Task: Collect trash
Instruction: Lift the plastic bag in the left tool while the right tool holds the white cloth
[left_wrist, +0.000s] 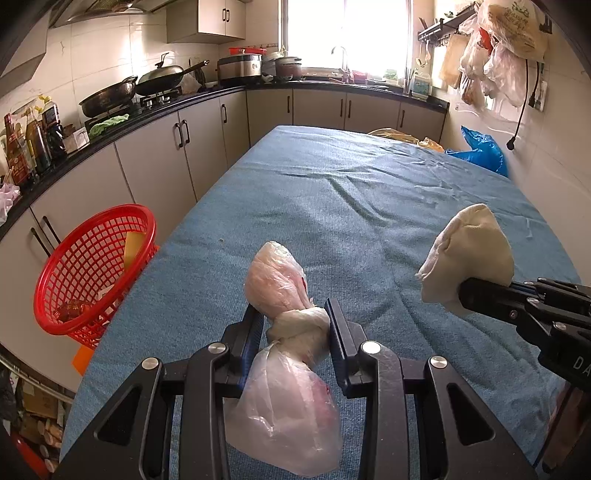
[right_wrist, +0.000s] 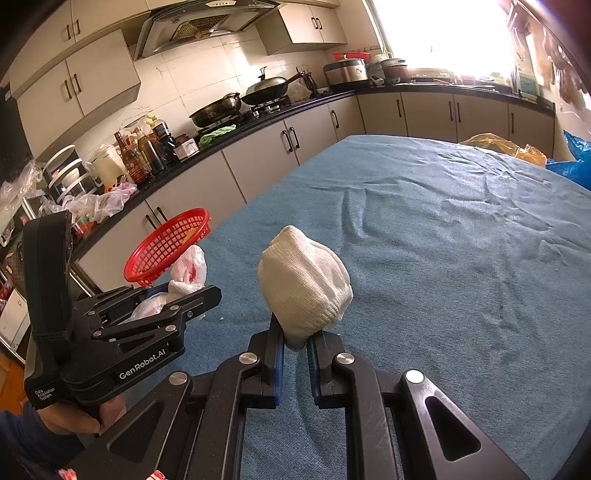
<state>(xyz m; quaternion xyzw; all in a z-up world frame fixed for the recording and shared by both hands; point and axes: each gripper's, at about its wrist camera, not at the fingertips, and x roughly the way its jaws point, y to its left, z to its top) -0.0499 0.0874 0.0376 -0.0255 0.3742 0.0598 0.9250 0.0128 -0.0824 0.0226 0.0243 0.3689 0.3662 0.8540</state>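
**Both grippers loaded above the blue desk**

At the left edge of the desk (left_wrist: 369, 192), which is covered in wrinkled blue cloth, a red plastic mesh basket (left_wrist: 92, 273) hangs tilted just off the rim, with a narrow gap of floor between it and the beige lower cabinets (left_wrist: 155, 155). Inside it lie a yellow piece and something dark and small that cannot be made out.

Next comes the left gripper (left_wrist: 295, 317), its jaws closed on the knotted neck of a translucent white plastic bag (left_wrist: 284, 280) with pinkish contents. One lobe of the bag bulges forward over the cloth, the other sags back between the arms toward the lens. In the right wrist view a hand (right_wrist: 74, 417) holds this gripper near the desk's left edge, and its body hides most of the bag.

Further right, the right gripper (right_wrist: 295, 339) has its jaws pinched nearly together on the bottom of a cream knitted cloth wad (right_wrist: 303, 280), which stands up above them.

Beyond both, the cloth lies bare to the far edge. At the far right corner a yellow plastic bag (left_wrist: 406, 136) and a blue plastic bag (left_wrist: 484, 151) sit, partly cut off by the desk's rim. The window (left_wrist: 347, 33) is blown out by glare.
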